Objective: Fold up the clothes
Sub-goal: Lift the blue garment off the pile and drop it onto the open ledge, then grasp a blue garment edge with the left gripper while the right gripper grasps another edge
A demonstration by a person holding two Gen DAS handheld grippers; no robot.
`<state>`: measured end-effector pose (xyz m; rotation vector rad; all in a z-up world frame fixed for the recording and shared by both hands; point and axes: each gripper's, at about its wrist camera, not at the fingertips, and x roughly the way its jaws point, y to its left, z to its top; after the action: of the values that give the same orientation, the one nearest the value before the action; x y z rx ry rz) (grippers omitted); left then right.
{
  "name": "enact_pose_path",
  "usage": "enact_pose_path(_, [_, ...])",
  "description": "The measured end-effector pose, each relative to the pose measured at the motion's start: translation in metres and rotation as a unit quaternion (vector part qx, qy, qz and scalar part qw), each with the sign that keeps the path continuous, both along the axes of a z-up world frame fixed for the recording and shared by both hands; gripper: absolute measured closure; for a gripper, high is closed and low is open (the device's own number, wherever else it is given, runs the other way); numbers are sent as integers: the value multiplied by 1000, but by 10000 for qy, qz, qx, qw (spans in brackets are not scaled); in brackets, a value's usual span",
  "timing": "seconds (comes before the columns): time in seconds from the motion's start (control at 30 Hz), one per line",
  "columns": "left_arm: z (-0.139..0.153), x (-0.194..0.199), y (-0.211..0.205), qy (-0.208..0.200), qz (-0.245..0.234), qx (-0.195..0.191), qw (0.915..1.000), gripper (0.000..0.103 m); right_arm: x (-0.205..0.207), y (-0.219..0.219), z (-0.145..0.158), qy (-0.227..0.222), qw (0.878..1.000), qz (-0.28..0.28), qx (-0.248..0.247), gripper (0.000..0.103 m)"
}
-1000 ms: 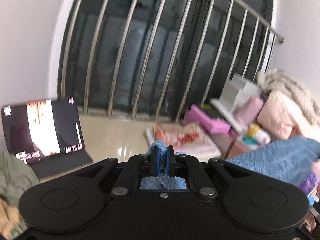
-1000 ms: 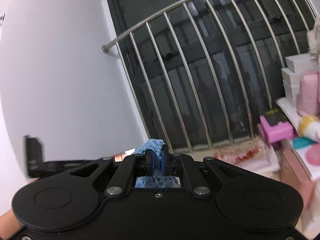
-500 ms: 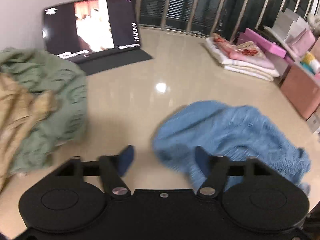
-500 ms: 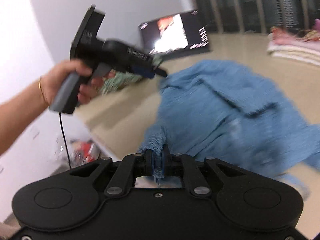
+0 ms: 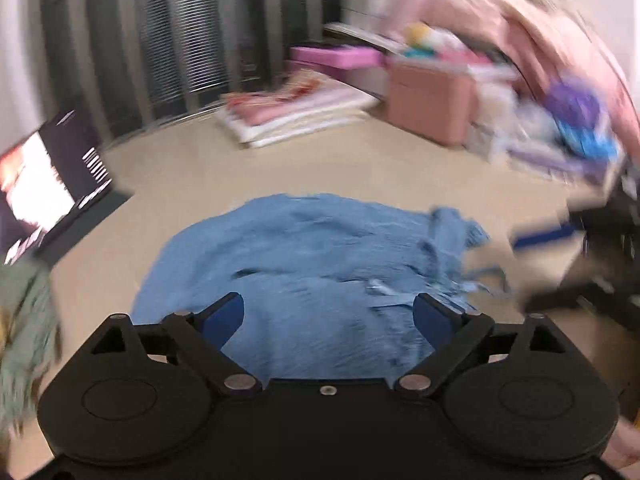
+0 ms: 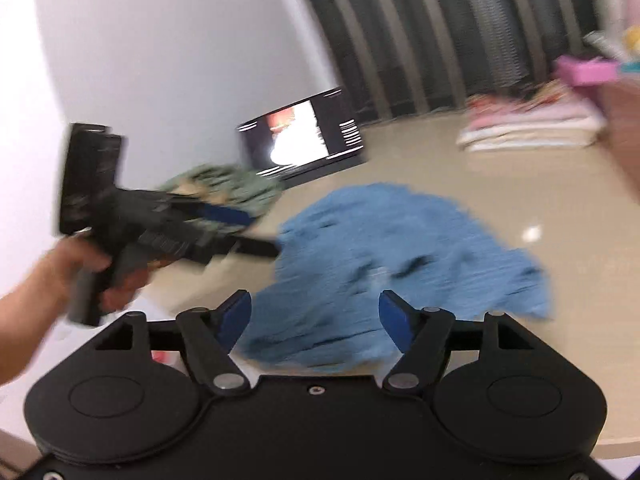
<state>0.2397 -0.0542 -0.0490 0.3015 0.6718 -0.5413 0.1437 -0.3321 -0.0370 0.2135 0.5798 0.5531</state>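
Half a second ago the right claw [image 6: 314, 318] was clamped on the blue garment's [image 5: 316, 276] edge; now its fingers stand wide apart and empty, the cloth lying crumpled on the beige floor [image 5: 360, 164] just ahead. The left claw [image 5: 328, 316] was already spread and stays so, holding nothing, hovering over the garment's near edge. A green pile [image 6: 224, 188] lies to the left near a lit laptop [image 6: 304, 136]; folded pink clothes [image 5: 296, 114] sit well beyond, bare floor between them and the blue cloth
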Motion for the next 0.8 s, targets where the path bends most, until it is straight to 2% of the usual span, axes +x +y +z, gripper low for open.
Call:
enact_pose_path(0.07, [-14,5,-28,46,-114,416,9991,17,12,12,-1,-162,9954,-357,-869,31])
enact_pose_path(0.13, [-28,7,-45,24,-95,821,9966,27,28,32,-7,-349,9848,-495,-1630,31])
enact_pose_path(0.2, [-43,10,-57,-28,124,1260,9920,48,53,43,-15,-315,9782,-417,-2011,37])
enact_pose_path(0.23, [-47,14,-59,43,193,1280,9916,54,64,45,-18,-219,9781,-377,-2034,40])
enact_pose_path(0.27, [-46,15,-54,179,219,1102,9935,65,77,49,-21,-63,9795,-287,-1991,46])
enact_pose_path(0.3, [-45,17,-49,311,246,928,9949,88,87,51,-24,53,9806,-209,-1948,61])
enact_pose_path(0.33, [-41,16,-43,353,284,874,9951,94,94,54,-26,118,9802,-246,-1960,76])
enact_pose_path(0.37, [-37,15,-38,390,323,824,9953,95,100,56,-29,176,9796,-304,-1981,101])
enact_pose_path(0.43, [-31,11,-26,243,460,926,9943,96,107,55,-21,86,9827,-410,-1804,101])
enact_pose_path(0.53, [-16,14,9,213,865,653,9939,98,102,49,1,-460,9763,-664,-2009,101])
enact_pose_path(0.6, [2,11,33,270,1038,119,9942,98,98,46,20,-942,9641,-868,-2327,101])
enact_pose_path(0.63, [11,10,45,297,1120,-145,9932,98,95,45,31,-1097,9620,-859,-2348,101])
enact_pose_path(0.73, [39,-5,56,-28,1184,-522,9916,98,86,48,62,-1540,9549,-837,-2398,101])
enact_pose_path(0.8, [56,-13,65,-231,1317,-817,9876,96,82,47,85,-1655,9605,-821,-2079,101])
